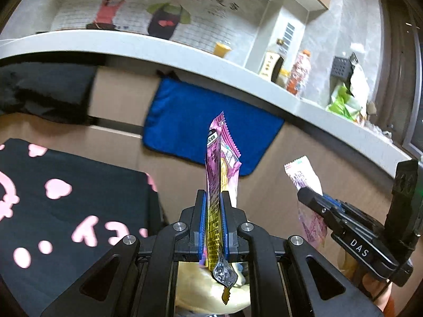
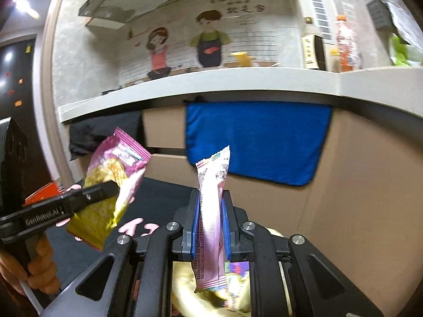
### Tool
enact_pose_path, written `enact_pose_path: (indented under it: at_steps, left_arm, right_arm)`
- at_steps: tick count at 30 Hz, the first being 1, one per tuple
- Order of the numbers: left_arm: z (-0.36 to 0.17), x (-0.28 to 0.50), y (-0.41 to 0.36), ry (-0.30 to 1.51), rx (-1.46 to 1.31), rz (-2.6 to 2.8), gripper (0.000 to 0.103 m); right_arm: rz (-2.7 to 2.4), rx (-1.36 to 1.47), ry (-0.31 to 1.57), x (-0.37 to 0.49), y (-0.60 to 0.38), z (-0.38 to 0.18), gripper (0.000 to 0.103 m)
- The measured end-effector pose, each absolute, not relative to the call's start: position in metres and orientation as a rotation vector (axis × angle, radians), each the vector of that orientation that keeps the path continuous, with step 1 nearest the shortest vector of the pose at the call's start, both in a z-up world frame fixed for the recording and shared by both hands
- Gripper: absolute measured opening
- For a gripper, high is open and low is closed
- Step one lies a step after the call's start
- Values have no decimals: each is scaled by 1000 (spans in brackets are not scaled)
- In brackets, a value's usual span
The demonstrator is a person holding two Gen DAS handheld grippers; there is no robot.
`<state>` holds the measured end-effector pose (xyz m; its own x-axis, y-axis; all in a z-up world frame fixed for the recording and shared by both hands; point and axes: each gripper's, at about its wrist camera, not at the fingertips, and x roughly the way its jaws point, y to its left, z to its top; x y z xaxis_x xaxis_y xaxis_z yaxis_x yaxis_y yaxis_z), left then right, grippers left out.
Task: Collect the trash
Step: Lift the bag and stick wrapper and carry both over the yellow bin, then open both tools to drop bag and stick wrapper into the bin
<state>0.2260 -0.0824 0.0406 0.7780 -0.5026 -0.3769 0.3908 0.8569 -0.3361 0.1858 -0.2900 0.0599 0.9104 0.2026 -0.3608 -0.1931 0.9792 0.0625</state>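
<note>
The purple-and-yellow crinkled foil snack wrapper (image 1: 220, 174) stood upright, pinched edge-on between the blue pads of the left gripper (image 1: 212, 198), its serrated top well above the fingertips and its clear tail hanging below them. The pale pink-and-white plastic snack wrapper (image 2: 212, 211) was likewise clamped upright in the right gripper (image 2: 211, 198), protruding above and below the pads. Both grippers were held side by side in the air, near each other but apart. Behind them hung a blue rectangular towel (image 2: 257, 142) on brown cabinet fronts (image 2: 370, 185) beneath a grey countertop (image 2: 211, 84). A black cloth with pink markings (image 1: 66, 185) lay lower left.
</note>
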Motion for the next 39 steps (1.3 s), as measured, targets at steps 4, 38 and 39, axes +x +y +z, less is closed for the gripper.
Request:
enact_pose_path:
  at_steps: [4,38,39]
  left_arm:
    - [24,236,-105,499,-221,-513,10]
    - [-45,262,-92,745,-198,-431,52]
    - [-41,256,-88,731,-190,-421,52]
  right_arm:
    - [174,52,396,192,-312,47,13]
    - [171,182,630,246,-332,-54,27]
    - [171,195,635,247,-332,-56,39]
